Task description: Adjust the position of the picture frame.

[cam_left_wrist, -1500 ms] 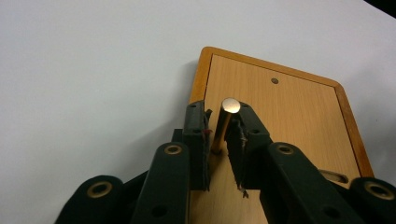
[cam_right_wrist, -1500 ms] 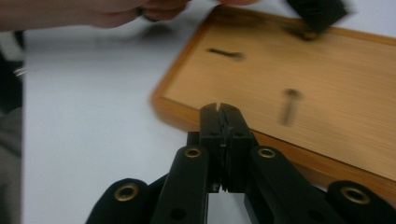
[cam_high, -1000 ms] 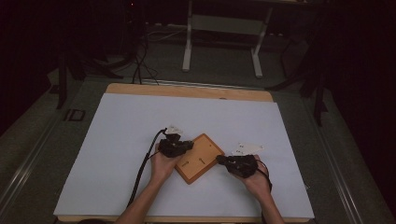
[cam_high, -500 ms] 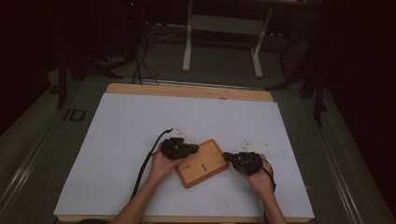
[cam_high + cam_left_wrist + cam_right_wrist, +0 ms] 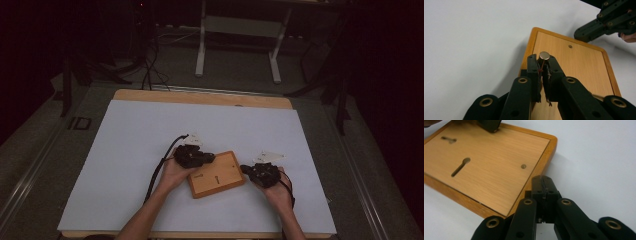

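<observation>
A flat wooden board (image 5: 217,174) with keyhole slots (image 5: 460,166) lies on the white table top (image 5: 125,150), between my two grippers. My left gripper (image 5: 212,157) reaches over the board's left end. In the left gripper view it (image 5: 544,60) is shut on a small metal peg (image 5: 544,55) standing up between the tips above the board (image 5: 574,65). My right gripper (image 5: 243,169) sits at the board's right end. In the right gripper view it (image 5: 542,181) is shut with nothing between the jaws, beside the board's rim (image 5: 544,157).
The white cover ends at a wooden table edge (image 5: 200,96) at the far side. Beyond it are a dark floor, cables and a metal stand (image 5: 237,50). The left gripper's cable (image 5: 157,172) trails back toward the near edge.
The board has turned from a diamond-like pose to lie more across the table. The right gripper has shifted slightly right along the board's end. The left hand has barely moved.
</observation>
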Tool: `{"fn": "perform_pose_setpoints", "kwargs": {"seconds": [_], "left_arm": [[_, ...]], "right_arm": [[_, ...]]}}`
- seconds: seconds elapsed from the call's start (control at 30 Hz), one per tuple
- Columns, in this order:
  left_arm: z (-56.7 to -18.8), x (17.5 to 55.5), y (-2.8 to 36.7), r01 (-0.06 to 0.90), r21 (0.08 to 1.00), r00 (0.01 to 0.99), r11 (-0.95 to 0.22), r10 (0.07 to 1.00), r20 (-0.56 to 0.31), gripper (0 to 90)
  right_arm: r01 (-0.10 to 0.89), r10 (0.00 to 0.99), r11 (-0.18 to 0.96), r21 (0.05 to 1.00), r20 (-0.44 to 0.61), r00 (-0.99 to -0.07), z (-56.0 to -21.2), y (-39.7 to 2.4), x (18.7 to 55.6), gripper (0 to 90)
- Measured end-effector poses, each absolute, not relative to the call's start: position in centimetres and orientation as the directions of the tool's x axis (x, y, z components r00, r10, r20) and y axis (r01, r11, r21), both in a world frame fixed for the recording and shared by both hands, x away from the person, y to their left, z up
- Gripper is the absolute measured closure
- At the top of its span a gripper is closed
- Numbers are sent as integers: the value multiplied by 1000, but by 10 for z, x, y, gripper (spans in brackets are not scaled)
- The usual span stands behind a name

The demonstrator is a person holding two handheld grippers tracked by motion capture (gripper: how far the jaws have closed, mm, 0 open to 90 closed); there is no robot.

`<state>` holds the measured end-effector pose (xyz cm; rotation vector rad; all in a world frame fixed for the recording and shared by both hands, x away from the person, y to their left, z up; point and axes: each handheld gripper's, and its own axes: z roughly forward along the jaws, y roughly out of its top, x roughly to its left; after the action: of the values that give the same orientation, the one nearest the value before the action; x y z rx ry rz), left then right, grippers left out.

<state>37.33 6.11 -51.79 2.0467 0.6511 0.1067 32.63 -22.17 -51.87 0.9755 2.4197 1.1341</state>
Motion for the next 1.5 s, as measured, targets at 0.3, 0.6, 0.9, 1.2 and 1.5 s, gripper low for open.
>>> {"fn": "perform_pose_setpoints", "kwargs": {"seconds": [0.3,0.6,0.9,1.2,1.5], "left_arm": [[-521,377,60,418,813,847,-405,498,-188,843],[-526,377,53,433,795,846,-425,495,-196,842],[-528,377,50,437,793,850,-425,484,-210,836],[-525,375,59,467,807,827,-361,501,-254,681],[-521,365,74,473,815,808,-335,533,-250,620]], "right_arm": [[453,666,482,750,22,-746,-522,-215,323,897],[461,663,488,741,29,-748,-524,-215,322,897],[462,661,490,739,30,-750,-525,-214,322,896],[458,664,483,746,29,-747,-524,-215,323,854],[460,671,469,754,34,-741,-523,-217,324,837]]}}
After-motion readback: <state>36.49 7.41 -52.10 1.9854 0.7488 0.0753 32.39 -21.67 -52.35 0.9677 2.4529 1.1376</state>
